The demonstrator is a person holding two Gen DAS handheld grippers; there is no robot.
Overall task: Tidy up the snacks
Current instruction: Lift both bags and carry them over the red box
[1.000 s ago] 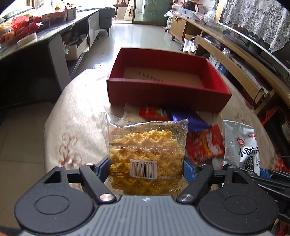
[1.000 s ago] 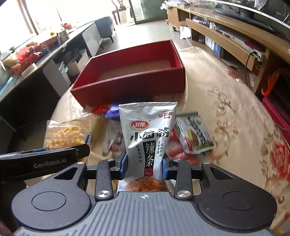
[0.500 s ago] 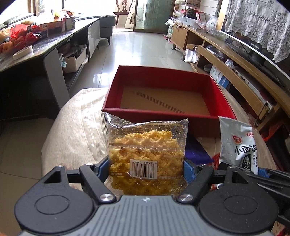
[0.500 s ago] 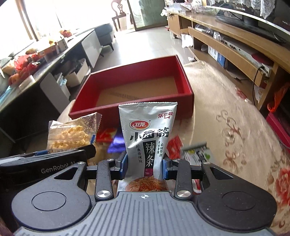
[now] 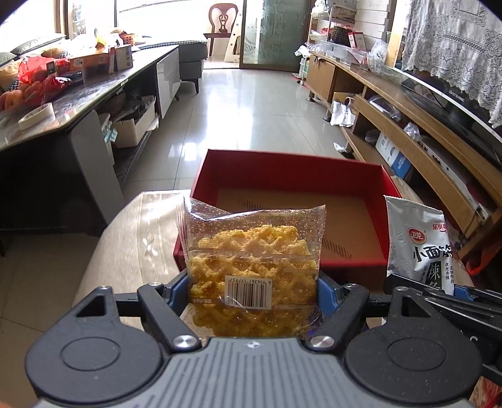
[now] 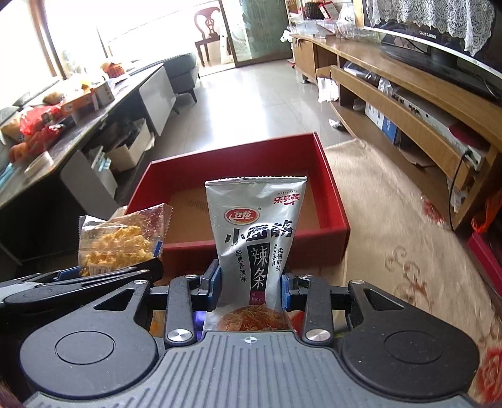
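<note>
Wooden chair, tape roll, television

Glossy tiled floor, long wooden TV cabinet, dark chair, bright windows.

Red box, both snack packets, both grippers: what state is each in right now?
Red box: open-topped, nothing visible inside.
Waffle snack packet: sealed, held upright.
Silver spicy-strip packet: sealed, held upright.
Left gripper: shut on the waffle snack packet.
Right gripper: shut on the silver spicy-strip packet.
</note>
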